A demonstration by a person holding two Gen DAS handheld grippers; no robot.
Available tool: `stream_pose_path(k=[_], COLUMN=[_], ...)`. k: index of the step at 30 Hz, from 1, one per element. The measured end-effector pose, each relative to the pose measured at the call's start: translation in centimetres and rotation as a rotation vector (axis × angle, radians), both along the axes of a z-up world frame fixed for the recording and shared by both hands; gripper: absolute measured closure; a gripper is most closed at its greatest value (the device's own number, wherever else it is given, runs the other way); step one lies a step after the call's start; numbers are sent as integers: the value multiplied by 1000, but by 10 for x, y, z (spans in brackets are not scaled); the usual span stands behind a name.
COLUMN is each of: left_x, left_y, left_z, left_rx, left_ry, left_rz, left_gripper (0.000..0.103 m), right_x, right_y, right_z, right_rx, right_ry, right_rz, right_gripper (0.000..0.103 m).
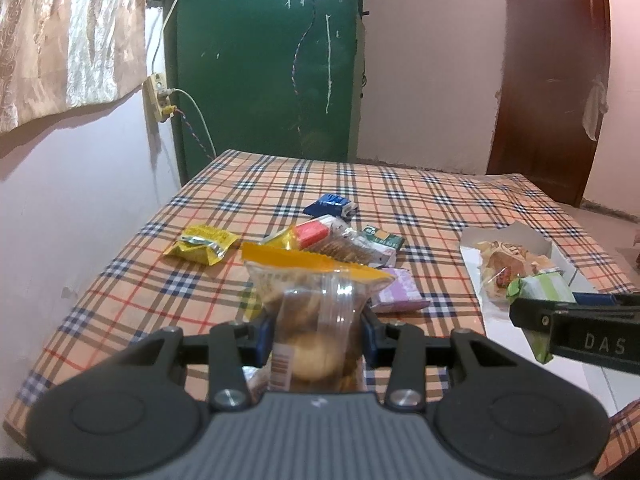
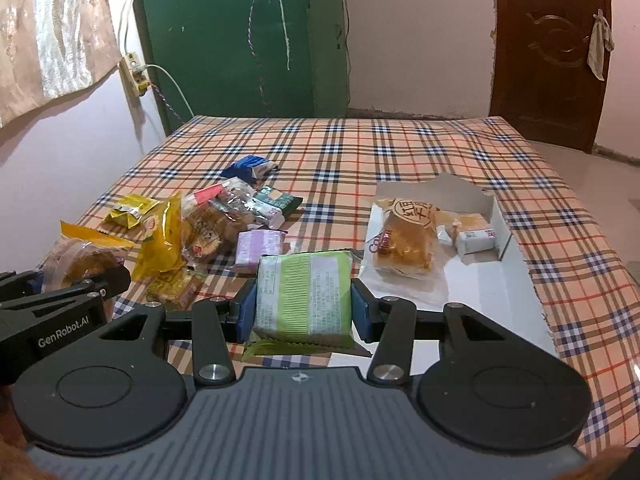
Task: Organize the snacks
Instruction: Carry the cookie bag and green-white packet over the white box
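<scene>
We are in the carrying step: each hand has a snack lifted off the worktop and the white box at the right looks like the place to sort into. The left gripper has its jaws clamped on a clear cookie bag with a yellow top strip, which stands upright between the blue pads. The right gripper has its jaws clamped on the green packet, held flat by its two side edges, just short of the box's open flap. Next, we judge, the green packet must go over the box's bare floor, beside the wrapped bun, before we release. The loose pile waits at the left.
</scene>
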State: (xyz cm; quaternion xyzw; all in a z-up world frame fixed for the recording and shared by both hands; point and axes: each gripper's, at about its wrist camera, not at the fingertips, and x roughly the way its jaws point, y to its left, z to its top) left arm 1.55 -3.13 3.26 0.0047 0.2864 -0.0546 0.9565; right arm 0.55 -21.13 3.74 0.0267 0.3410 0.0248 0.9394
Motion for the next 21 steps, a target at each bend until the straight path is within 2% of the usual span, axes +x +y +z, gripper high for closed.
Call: stream_pose_path(k=[21], left_x=[-3], left_y=[-20], left_z=[4], left_rx=[-3], left_ry=[4], left_rz=[-51], left_gripper=[63], right_x=[-12], right_y=[-14], right_z=[10], right_rx=[0], right_ry=[-24], right_rz=[-53], right_gripper=[44])
